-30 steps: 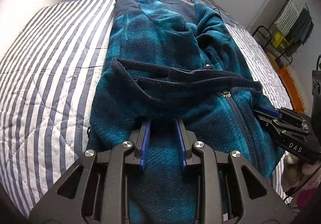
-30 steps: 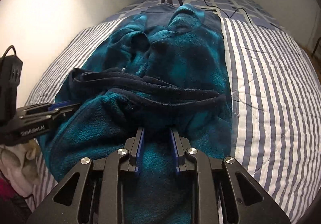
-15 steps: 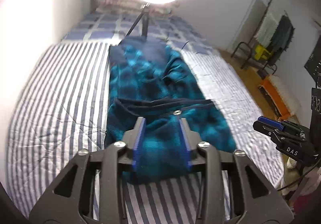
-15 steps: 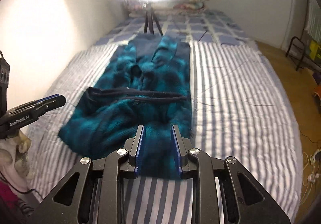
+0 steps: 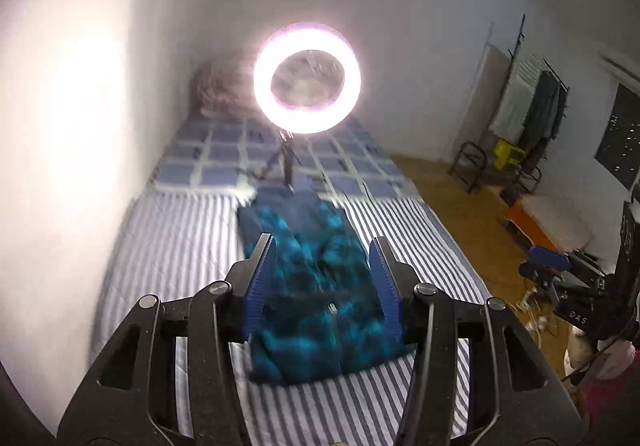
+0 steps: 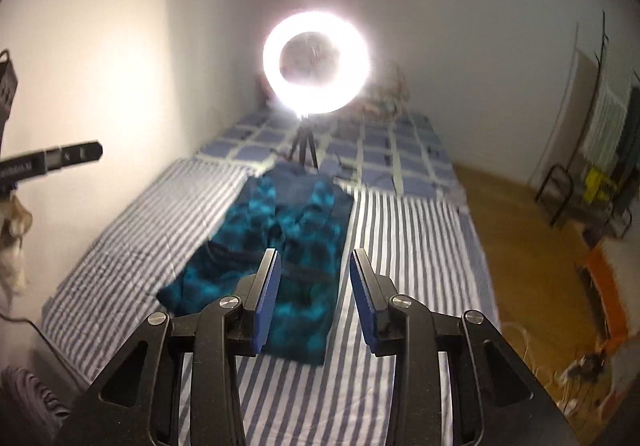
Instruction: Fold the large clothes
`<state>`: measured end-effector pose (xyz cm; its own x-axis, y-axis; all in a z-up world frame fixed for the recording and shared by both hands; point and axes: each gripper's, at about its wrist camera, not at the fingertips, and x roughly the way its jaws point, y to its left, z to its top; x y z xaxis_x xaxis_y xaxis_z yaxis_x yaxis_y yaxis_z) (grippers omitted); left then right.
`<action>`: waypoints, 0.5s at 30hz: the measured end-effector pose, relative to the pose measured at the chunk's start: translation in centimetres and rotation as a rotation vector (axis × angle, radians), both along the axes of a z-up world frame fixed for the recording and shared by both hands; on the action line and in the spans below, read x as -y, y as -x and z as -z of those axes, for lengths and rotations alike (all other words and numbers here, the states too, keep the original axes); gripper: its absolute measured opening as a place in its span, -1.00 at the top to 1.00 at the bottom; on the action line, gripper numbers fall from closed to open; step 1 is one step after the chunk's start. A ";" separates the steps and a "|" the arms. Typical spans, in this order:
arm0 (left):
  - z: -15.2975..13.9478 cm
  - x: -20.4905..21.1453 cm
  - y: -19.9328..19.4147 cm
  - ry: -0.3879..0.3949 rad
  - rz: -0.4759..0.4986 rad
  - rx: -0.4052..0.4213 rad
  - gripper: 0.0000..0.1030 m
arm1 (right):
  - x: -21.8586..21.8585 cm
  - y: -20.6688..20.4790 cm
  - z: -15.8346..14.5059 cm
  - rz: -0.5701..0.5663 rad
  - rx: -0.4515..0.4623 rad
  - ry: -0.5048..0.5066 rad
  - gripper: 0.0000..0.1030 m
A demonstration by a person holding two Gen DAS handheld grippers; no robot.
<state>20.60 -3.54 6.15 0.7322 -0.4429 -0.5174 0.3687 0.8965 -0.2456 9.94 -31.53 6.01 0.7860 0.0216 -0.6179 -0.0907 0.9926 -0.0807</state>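
Observation:
A teal and dark blue fleece jacket lies folded lengthwise on the striped bed, its dark hem band across the middle. My left gripper hangs high above it, jaws opening, nothing between the blue pads. In the right wrist view the same jacket lies far below my right gripper, whose jaws are also opening and hold nothing. The right gripper shows at the right edge of the left wrist view. The left gripper shows at the left edge of the right wrist view.
A bright ring light on a tripod stands on the bed beyond the jacket. A white wall runs along the bed's left side. A wooden floor, a clothes rack and an orange mat lie to the right.
Both grippers have let go of the jacket and risen well above the bed, tilting upward so the ring light came into view. Both sets of jaws have widened.

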 end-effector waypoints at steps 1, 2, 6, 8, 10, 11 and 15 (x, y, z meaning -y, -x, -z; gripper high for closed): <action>-1.2 -0.4 -0.7 0.001 -0.010 0.011 0.04 | 0.3 -0.6 -1.1 -0.009 0.016 -0.002 0.33; -2.3 -0.8 -1.6 0.012 -0.014 0.019 0.04 | 0.6 -1.3 -1.7 -0.012 0.021 -0.005 0.33; -3.6 -1.2 -7.3 0.017 -0.020 0.005 0.03 | 1.9 -4.9 -2.8 0.004 0.025 -0.022 0.33; -2.8 -0.9 -10.6 0.000 -0.026 -0.013 0.03 | 2.8 -7.9 -2.3 0.013 0.014 -0.043 0.29; -1.0 -0.4 -13.9 -0.003 -0.026 -0.042 0.03 | 4.0 -11.0 -1.1 0.032 -0.012 -0.072 0.17; 0.3 -0.1 -15.8 -0.007 -0.021 -0.060 0.03 | 4.6 -12.4 -0.3 0.036 -0.025 -0.088 0.15; 7.1 1.1 -23.5 -0.023 -0.013 -0.160 0.03 | 7.0 -17.6 3.7 0.042 -0.079 -0.134 0.03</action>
<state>44.07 -4.62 -0.99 0.6452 -0.4208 -0.6376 0.3148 0.9069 -0.2800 27.58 -38.53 2.32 0.7371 0.0765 -0.6715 -0.0498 0.9970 0.0589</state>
